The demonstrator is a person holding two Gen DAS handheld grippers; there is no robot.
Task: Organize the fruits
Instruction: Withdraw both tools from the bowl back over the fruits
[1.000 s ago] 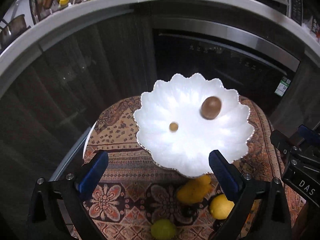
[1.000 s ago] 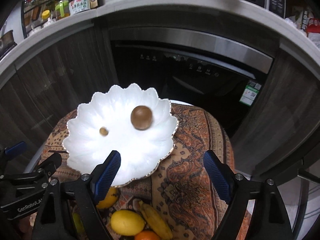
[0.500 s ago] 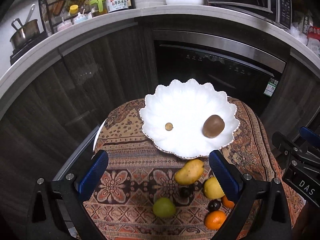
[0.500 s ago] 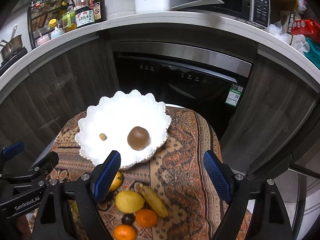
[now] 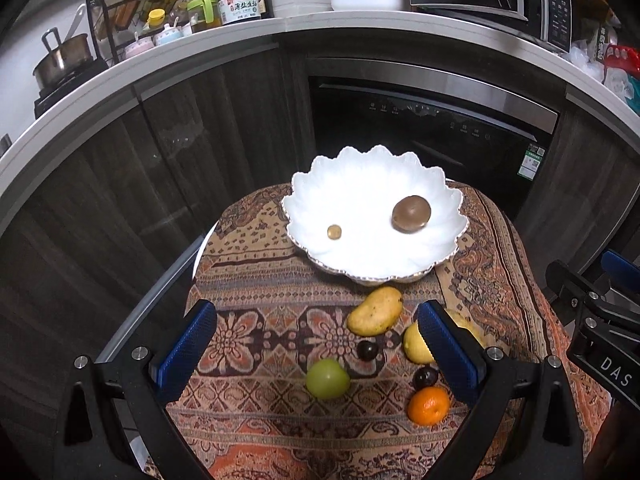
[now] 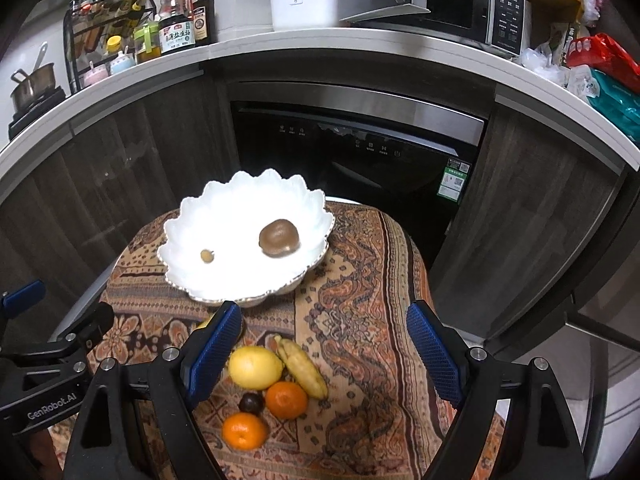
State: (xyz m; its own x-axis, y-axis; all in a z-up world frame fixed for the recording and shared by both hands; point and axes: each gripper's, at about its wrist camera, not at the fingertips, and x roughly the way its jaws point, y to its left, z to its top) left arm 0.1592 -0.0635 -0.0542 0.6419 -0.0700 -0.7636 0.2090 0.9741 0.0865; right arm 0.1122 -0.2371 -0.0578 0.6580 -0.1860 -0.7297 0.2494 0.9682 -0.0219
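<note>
The yellow oval mango [image 5: 374,311] lay just ahead of the left gripper [image 5: 316,346], long axis diagonal; both grippers' fingers were spread, empty (right gripper [image 6: 324,350] w/ nothing).

A pale countertop [image 6: 360,40] curves across the back of a dim kitchen, above dark wood-grain cabinet doors [image 6: 120,168]. Set under it is a black dishwasher [image 6: 360,152] with a steel strip along its top. On the countertop stand a microwave [image 6: 460,4], a white rice cooker [image 6: 308,4], a rack of bottles [image 5: 136,8] and a steel pot [image 5: 60,60]. In front, a patterned cloth [image 5: 260,288] covers the small surface.
</note>
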